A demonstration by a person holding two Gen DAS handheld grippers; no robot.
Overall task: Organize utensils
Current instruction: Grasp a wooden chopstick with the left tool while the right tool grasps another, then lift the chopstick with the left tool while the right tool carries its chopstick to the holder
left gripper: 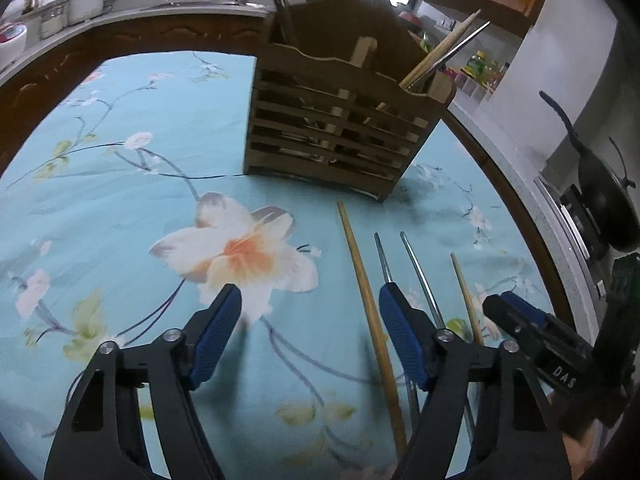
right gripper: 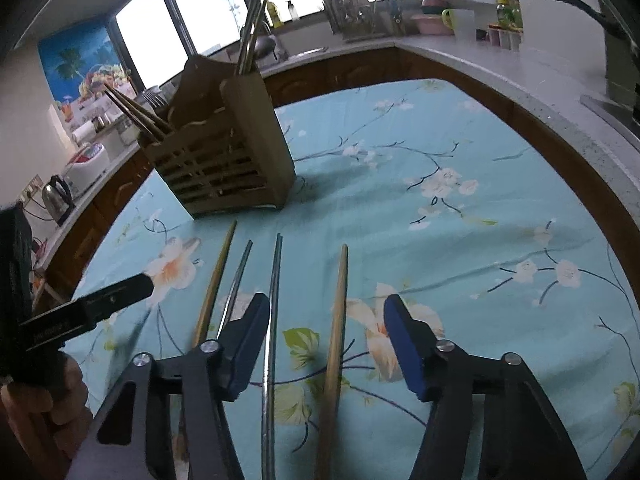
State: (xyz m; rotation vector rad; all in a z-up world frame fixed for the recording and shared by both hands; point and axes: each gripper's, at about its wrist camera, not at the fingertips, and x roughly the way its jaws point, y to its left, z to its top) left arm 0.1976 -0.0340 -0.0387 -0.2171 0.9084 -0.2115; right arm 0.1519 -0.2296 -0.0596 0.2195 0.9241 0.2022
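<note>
A slatted wooden utensil holder (left gripper: pixel 332 128) stands on the floral tablecloth; it also shows in the right wrist view (right gripper: pixel 224 164), with chopsticks and forks in its compartments. Loose chopsticks lie in front of it: a wooden one (left gripper: pixel 368 304), two metal ones (left gripper: pixel 420 276), and another wooden one (left gripper: pixel 468 300). My left gripper (left gripper: pixel 310 304) is open and empty, low over the cloth, left of the sticks. My right gripper (right gripper: pixel 326 316) is open, with a metal chopstick (right gripper: pixel 272 320) and a wooden chopstick (right gripper: pixel 338 332) lying between its fingers. It also shows in the left wrist view (left gripper: pixel 516 316).
The table is round with a brown wooden rim (right gripper: pixel 580 160). Kitchen counters surround it, with a black wok (left gripper: pixel 604 200) on the right, a kettle (right gripper: pixel 58 196) on the left and a dish rack (right gripper: pixel 360 12) by the window.
</note>
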